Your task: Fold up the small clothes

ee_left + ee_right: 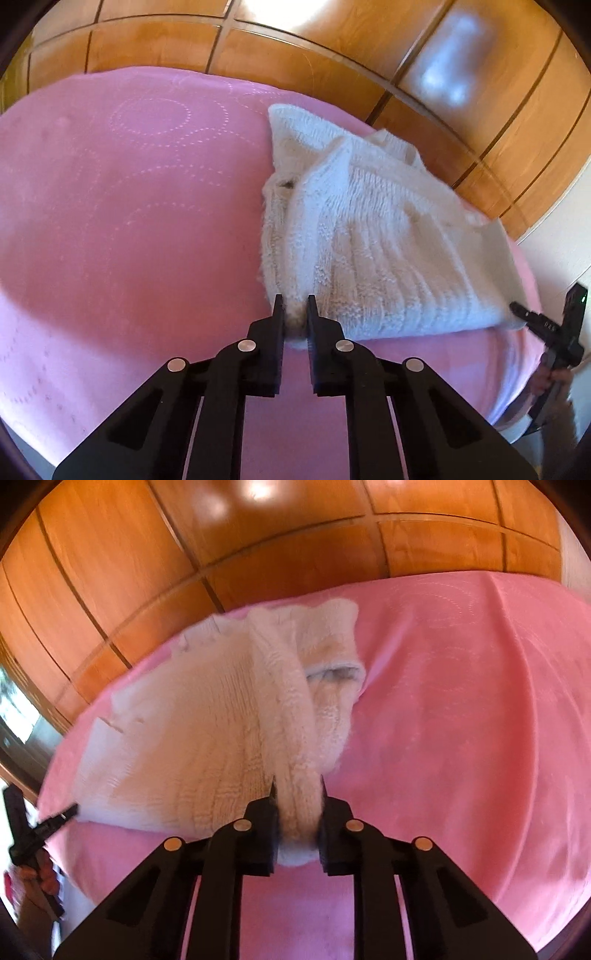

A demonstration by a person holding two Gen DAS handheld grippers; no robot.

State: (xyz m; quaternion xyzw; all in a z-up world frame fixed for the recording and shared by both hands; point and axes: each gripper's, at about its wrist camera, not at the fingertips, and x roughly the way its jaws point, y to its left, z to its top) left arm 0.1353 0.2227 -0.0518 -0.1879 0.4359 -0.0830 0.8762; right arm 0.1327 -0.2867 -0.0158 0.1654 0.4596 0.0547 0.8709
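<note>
A small white knitted sweater [369, 236] lies partly folded on a pink bedspread [110, 206]. My left gripper [295, 304] is shut on the sweater's near left corner. My right gripper [297, 792] is shut on a bunched fold of the same sweater [207, 731] at its near right corner. In the left wrist view the right gripper [517, 308] shows at the sweater's far right corner. In the right wrist view the left gripper [72, 808] shows at the sweater's left corner. The sweater is lifted and blurred along its near edge.
A wooden panelled wardrobe [332, 62] stands behind the bed and also shows in the right wrist view [184, 554]. The pink bedspread [480, 701] stretches wide to the right of the sweater. The bed's edge drops off near the right gripper.
</note>
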